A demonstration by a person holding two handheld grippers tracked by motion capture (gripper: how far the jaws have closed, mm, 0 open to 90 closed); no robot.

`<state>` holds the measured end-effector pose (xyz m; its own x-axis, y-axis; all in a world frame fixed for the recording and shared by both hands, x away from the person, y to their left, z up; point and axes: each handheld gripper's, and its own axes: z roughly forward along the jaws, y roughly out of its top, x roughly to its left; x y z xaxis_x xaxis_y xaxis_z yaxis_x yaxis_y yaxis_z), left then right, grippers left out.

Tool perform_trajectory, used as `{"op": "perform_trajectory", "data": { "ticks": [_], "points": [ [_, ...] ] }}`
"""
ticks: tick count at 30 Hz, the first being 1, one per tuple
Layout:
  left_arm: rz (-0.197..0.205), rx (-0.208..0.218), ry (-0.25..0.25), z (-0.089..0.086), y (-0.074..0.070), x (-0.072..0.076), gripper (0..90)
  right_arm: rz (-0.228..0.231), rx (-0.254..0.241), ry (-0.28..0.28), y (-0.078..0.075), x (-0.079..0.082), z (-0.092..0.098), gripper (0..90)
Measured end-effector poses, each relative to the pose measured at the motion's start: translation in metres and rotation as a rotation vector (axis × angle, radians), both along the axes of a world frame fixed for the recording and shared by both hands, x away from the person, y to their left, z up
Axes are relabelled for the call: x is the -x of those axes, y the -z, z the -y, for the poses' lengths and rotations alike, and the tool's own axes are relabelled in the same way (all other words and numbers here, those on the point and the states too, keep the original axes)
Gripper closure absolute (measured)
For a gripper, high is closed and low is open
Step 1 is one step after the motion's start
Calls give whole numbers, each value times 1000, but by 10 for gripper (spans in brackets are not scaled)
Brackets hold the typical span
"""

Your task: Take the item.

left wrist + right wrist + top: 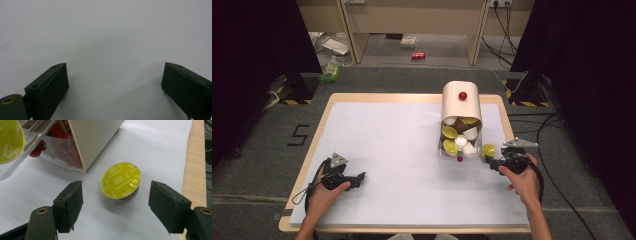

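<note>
- The tabletop (377,150) carries a white sheet that gives you a plain working surface; everything in play sits on its right half.
- The capsule dispenser (461,107), a cream housing with a red knob and a clear front bin, stands near the far right edge with its opening facing you, probably so capsules can be reached from your side.
- That clear bin (459,145) holds a loose pile of coffee capsules: several with yellow-green foil lids, some white, at least one brown.
- Your left gripper (357,179) rests idle on the near left, well apart from the work, its jaws spread over bare sheet.
- Your right gripper (115,206) points at the loose capsule, jaws spread on either side of it and not touching it.
- The yellow-green capsule (121,180) stands alone on the sheet, foil lid tilted toward you, just beside the dispenser's right corner and outside the bin.
</note>
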<state>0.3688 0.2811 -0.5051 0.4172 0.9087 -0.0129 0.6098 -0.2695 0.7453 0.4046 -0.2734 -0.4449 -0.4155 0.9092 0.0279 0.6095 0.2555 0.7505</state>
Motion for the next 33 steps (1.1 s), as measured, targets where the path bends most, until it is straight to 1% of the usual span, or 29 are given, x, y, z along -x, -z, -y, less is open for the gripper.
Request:
{"op": "perform_trajectory", "data": {
  "ticks": [7,15,25,33],
  "points": [
    [0,0,0,0,0,0,66,-3,4,-7,2,3,-4,268],
    [0,0,0,0,0,0,66,-15,10,-10,5,11,-9,201],
    [0,0,0,0,0,0,66,-27,13,-23,8,21,-14,191],
    [0,-1,-1,0,0,0,66,-43,27,-40,17,31,-14,192]
  ]
}}
